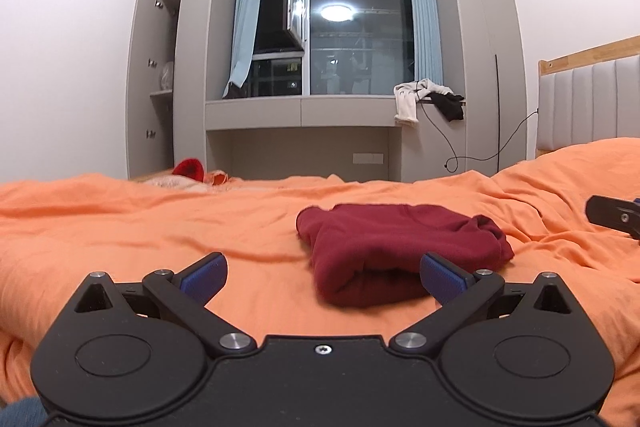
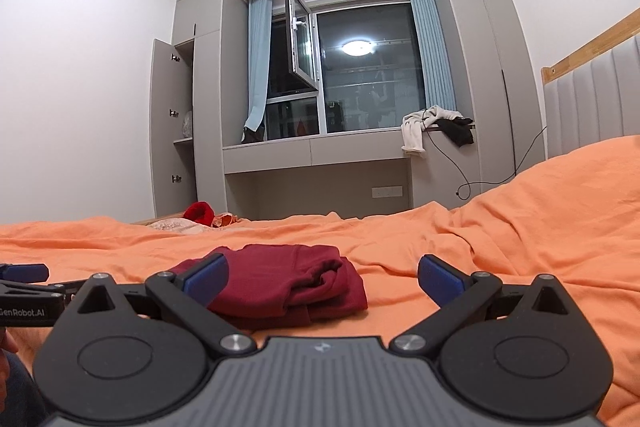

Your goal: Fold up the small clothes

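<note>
A small dark red garment (image 1: 384, 247) lies folded into a compact bundle on the orange bed cover (image 1: 120, 227). My left gripper (image 1: 324, 277) is open and empty, low over the cover, its right finger pad just at the garment's near edge. In the right wrist view the same garment (image 2: 296, 287) lies ahead and left. My right gripper (image 2: 322, 279) is open and empty, its left finger in front of the garment's near left side. The right gripper's tip shows at the right edge of the left wrist view (image 1: 612, 217), and the left gripper shows at the left edge of the right wrist view (image 2: 28, 291).
A bright red item (image 1: 190, 169) and pale cloth lie at the bed's far edge. The padded headboard (image 1: 588, 103) stands at the right. A window ledge (image 1: 300, 107) with white and black clothes (image 1: 428, 99) and a wardrobe with an open door (image 1: 150, 79) stand beyond.
</note>
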Action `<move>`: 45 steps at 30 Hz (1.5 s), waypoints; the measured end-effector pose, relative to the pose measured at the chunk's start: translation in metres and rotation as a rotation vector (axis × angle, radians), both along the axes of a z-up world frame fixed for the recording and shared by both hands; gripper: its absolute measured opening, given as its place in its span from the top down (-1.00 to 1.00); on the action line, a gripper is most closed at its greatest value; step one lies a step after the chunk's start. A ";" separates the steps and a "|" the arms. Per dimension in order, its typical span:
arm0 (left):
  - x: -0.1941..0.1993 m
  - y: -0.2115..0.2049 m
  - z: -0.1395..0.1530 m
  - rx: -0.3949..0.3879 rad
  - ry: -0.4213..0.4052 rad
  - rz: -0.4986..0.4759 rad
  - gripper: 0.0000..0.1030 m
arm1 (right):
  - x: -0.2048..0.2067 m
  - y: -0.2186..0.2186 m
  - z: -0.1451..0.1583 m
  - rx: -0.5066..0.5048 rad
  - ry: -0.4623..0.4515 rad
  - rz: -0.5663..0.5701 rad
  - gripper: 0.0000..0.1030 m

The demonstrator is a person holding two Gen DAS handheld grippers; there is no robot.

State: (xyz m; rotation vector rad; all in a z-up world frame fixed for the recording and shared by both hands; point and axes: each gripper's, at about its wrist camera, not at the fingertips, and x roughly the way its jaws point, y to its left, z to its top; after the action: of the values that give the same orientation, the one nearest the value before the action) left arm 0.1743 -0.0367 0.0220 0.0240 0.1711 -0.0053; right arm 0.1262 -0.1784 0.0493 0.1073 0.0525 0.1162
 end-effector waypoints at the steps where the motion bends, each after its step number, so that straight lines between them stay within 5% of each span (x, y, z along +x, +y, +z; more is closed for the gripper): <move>1: -0.003 0.001 -0.001 -0.002 0.004 0.002 -0.99 | -0.004 0.000 -0.001 -0.003 0.000 -0.007 -1.00; 45: -0.010 0.002 -0.009 0.004 0.033 0.006 -0.99 | -0.016 0.005 -0.015 -0.041 0.048 -0.016 -1.00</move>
State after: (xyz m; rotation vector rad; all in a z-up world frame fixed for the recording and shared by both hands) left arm 0.1643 -0.0342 0.0133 0.0275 0.2046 0.0003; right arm 0.1100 -0.1736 0.0342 0.0696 0.1023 0.0970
